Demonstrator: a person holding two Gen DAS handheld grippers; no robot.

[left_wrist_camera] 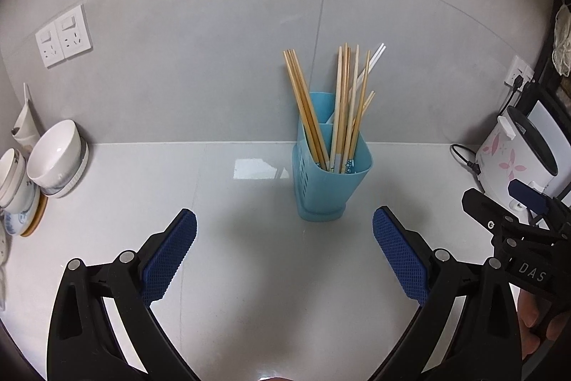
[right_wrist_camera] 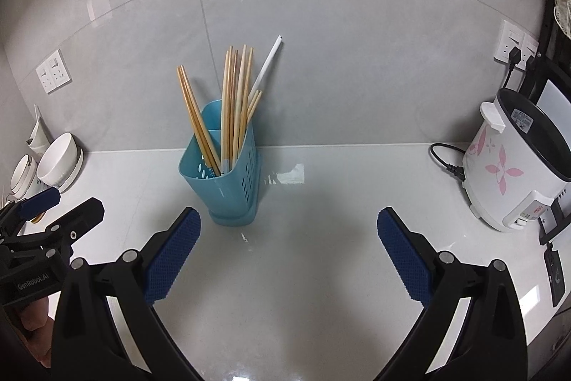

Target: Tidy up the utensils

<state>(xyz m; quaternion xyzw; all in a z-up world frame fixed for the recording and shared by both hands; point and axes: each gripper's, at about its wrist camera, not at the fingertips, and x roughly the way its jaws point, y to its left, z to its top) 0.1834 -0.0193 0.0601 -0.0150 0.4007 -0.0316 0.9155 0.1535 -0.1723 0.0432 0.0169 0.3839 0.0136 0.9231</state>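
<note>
I find the blue holder standing upright at centre of the white surface, against the grey wall, with wooden chopsticks and one white pair upright inside. My left gripper hangs short of it, fingers spread wide, grasping nothing. My right gripper has the holder at eleven o'clock, fingers released and empty. White bowls lie at nine o'clock, a rice cooker at three.
</note>
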